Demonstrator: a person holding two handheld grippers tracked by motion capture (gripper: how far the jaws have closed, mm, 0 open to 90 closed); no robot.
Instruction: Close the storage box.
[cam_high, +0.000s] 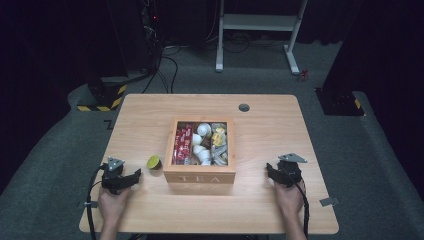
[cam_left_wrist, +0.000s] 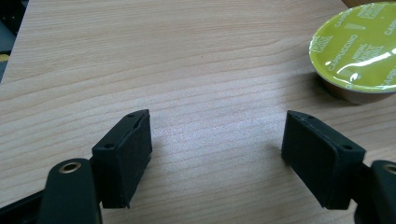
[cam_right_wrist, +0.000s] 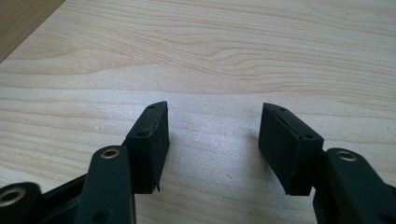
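- We saw a wooden box (cam_high: 199, 177) marked "TEA" at the middle of the bench (cam_high: 265, 210), its lid off or open and its three compartments in plain sight from above.
- The left compartment held red packets (cam_high: 183, 145), the middle one white capsules (cam_high: 202, 145), and the right one mixed items with some yellow among them (cam_high: 219, 142); we could not tell these apart any further.
- A capsule (cam_high: 153, 162) with a green foil top printed "CAPPUCCINO" stood on the bench just beside the box's left wall, apart from it.
- In the left gripper view the capsule (cam_left_wrist: 358, 49) lay ahead and to the right of the jaws, outside the gap between them.
- The left hand-held gripper (cam_high: 134, 176) rested near the bench's front left, held by a hand (cam_high: 113, 202), its jaws spread wide with bare wood between them.
- The right hand-held gripper (cam_high: 270, 170) sat near the front right, held by the other hand (cam_high: 289, 197), its jaws likewise parted over bare wood and holding nothing.
- Both grippers pointed inward towards the box, each well apart from it.
- A round grey grommet (cam_high: 244, 107) sat in the bench near its far edge.
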